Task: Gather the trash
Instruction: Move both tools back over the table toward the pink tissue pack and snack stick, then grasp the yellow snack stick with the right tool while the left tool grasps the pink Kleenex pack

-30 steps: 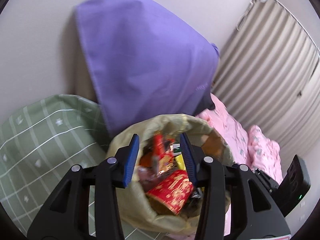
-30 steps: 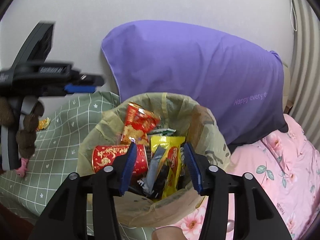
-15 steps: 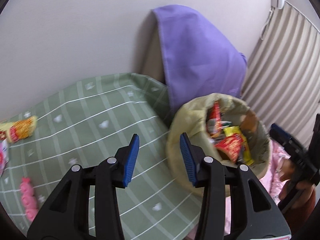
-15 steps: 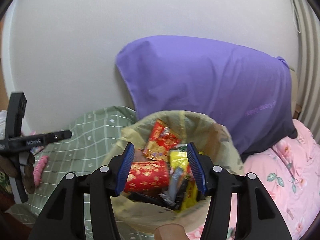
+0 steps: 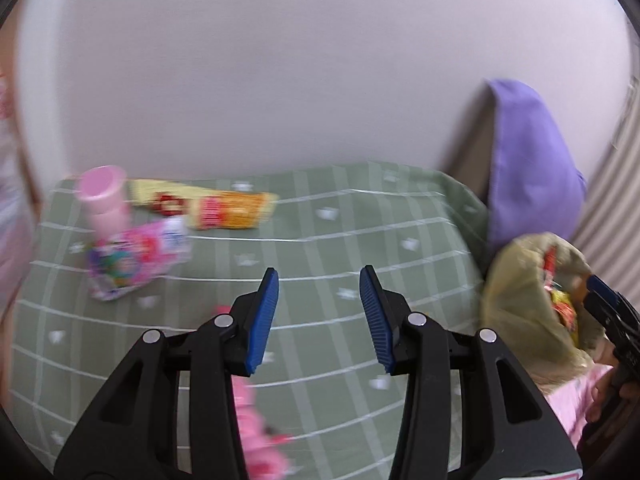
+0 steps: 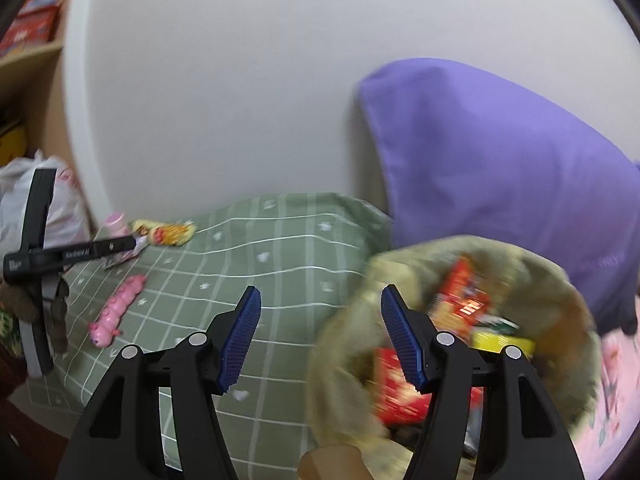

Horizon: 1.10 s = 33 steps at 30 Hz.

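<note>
My left gripper (image 5: pixel 319 312) is open and empty above the green checked blanket (image 5: pixel 360 240). Trash lies ahead at the left: a pink bottle (image 5: pixel 105 196), a pink and purple wrapper (image 5: pixel 136 256), a yellow-orange snack packet (image 5: pixel 232 210) and a pink toy-like piece (image 5: pixel 256 432) under the gripper. The yellowish trash bag (image 5: pixel 520 300) full of wrappers sits at the right. My right gripper (image 6: pixel 320 336) is open and empty, beside the bag (image 6: pixel 352 344). In the right wrist view the left gripper (image 6: pixel 60 256) is far left, over the wrappers (image 6: pixel 168 234) and the pink piece (image 6: pixel 120 310).
A purple pillow (image 6: pixel 500 172) leans on the white wall behind the bag. A pink floral quilt (image 6: pixel 616 376) lies right of the bag. A shelf with boxes (image 6: pixel 32 28) and a white plastic bag (image 6: pixel 12 200) stand at the far left.
My left gripper has swung left, from over the bag's mouth to the blanket and the loose wrappers. My right gripper has also turned left, so the bag has shifted to the right of its jaws.
</note>
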### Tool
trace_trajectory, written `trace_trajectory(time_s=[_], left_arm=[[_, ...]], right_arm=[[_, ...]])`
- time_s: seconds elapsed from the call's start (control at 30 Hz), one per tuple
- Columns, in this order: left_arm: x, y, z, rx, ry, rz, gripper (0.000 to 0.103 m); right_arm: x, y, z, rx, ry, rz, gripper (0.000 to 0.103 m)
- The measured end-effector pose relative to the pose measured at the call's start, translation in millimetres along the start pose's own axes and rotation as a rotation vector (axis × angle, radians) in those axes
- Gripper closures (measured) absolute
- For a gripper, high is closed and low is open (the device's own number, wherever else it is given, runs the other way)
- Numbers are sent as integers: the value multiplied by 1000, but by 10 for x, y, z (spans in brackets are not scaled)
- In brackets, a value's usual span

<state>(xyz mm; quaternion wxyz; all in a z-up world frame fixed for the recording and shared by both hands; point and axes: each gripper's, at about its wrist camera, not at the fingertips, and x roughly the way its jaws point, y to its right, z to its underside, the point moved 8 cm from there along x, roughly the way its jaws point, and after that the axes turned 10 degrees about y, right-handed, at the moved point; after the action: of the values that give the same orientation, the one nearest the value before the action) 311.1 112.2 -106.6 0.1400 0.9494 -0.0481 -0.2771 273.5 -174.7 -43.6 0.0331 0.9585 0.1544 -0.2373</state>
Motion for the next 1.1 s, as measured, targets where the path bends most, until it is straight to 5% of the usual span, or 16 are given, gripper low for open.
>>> trace_trajectory(time_s=[0.2, 0.57, 0.73, 1.1], left_arm=[[-89, -757, -71, -56, 32, -142, 63], [251, -1678, -199, -94, 2, -254, 63], [429, -1875, -205, -138, -17, -225, 63], [321, -1518, 196, -246, -154, 20, 63]], right_arm=[[483, -470, 57, -23, -68, -113, 44], [1234, -1332, 18, -116, -146, -245, 44], [1542, -1542, -60, -106, -179, -324, 44], [2532, -2419, -114, -287, -223, -527, 44]])
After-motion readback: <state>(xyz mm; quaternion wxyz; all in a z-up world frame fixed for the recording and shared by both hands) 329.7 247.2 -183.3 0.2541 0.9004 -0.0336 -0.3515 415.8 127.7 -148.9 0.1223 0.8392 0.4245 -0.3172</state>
